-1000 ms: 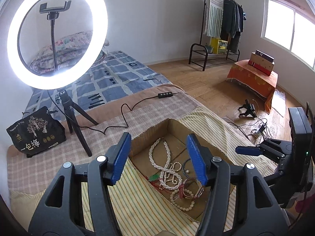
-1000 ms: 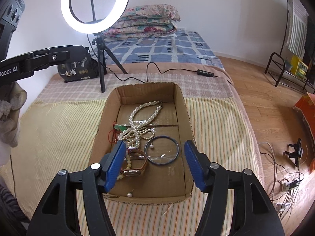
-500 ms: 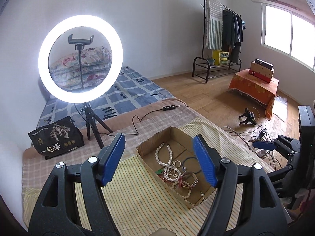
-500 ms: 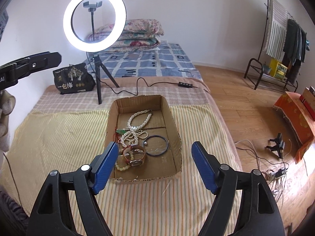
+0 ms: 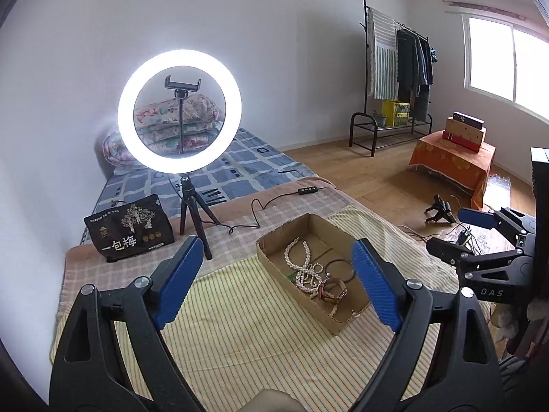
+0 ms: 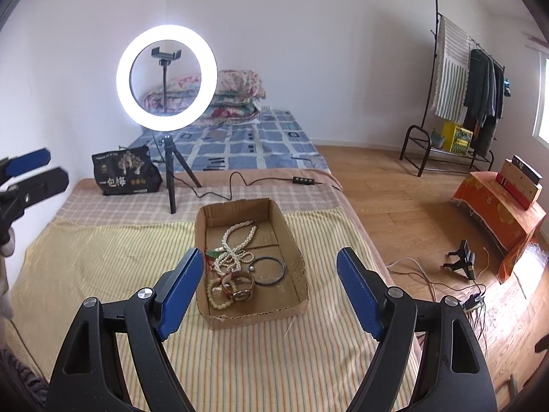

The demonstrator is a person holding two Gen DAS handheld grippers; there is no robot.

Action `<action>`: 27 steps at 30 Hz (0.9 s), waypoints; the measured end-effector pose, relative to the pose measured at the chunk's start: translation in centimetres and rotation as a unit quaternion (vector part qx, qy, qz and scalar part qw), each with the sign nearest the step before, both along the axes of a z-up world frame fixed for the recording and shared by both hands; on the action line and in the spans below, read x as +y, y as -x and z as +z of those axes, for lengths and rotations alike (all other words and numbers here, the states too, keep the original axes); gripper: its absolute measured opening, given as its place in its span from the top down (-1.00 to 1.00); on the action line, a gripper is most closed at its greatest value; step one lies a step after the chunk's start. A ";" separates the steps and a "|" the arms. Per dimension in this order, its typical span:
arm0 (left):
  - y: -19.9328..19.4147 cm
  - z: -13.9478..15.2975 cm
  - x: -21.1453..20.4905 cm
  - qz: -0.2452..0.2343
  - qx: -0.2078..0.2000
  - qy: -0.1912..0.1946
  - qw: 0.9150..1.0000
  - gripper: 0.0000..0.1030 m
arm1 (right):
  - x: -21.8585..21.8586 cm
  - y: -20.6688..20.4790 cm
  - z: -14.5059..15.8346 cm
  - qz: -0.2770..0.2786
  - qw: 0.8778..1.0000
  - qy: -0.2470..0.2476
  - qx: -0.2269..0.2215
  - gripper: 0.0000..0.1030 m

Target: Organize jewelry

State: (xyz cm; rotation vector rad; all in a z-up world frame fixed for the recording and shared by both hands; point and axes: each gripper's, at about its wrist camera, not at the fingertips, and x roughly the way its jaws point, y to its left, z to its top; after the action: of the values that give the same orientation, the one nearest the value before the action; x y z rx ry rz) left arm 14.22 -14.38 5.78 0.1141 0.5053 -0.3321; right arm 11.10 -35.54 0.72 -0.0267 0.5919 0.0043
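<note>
A shallow cardboard box (image 6: 295, 243) lies on the striped cloth of the bed; it also shows in the left wrist view (image 5: 274, 240). Inside lie a white pearl necklace (image 6: 236, 240), a dark bangle (image 6: 271, 271), a brown-strapped watch (image 6: 240, 288) and a beaded bracelet (image 6: 216, 297). The necklace (image 5: 302, 261) and the watch (image 5: 334, 290) also show in the left wrist view. My left gripper (image 5: 274, 264) is open and empty, well above and back from the box. My right gripper (image 6: 269, 274) is open and empty, also raised above the box.
A lit ring light on a tripod (image 6: 167, 79) stands behind the box, its cable (image 6: 240, 182) trailing across the bed. A black bag (image 6: 123, 171) sits at the back left. Wooden floor, cables and a clothes rack (image 6: 456, 79) lie to the right.
Both grippers have risen and pulled back from the box, which now looks smaller and farther. Both jaws have opened wider.
</note>
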 end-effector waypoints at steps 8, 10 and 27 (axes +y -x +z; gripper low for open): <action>2.1 -1.1 1.6 0.018 0.009 0.005 1.000 -0.93 | 0.9 0.7 -0.5 -0.016 0.999 -0.001 -0.029 -0.60; 2.3 -1.5 1.9 0.025 0.014 0.004 1.000 -0.94 | 1.0 0.7 -1.1 -0.016 0.999 -0.009 -0.028 -0.60; 3.3 -2.4 3.0 0.032 0.013 -0.008 0.999 -1.00 | 1.3 0.7 -2.1 -0.003 0.999 -0.033 -0.016 -0.60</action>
State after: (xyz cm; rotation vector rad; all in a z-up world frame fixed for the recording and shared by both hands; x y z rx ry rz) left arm 10.90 -11.41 3.38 0.1095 0.5372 -0.2671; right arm 10.35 -34.25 -1.42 0.0389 0.5605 0.0165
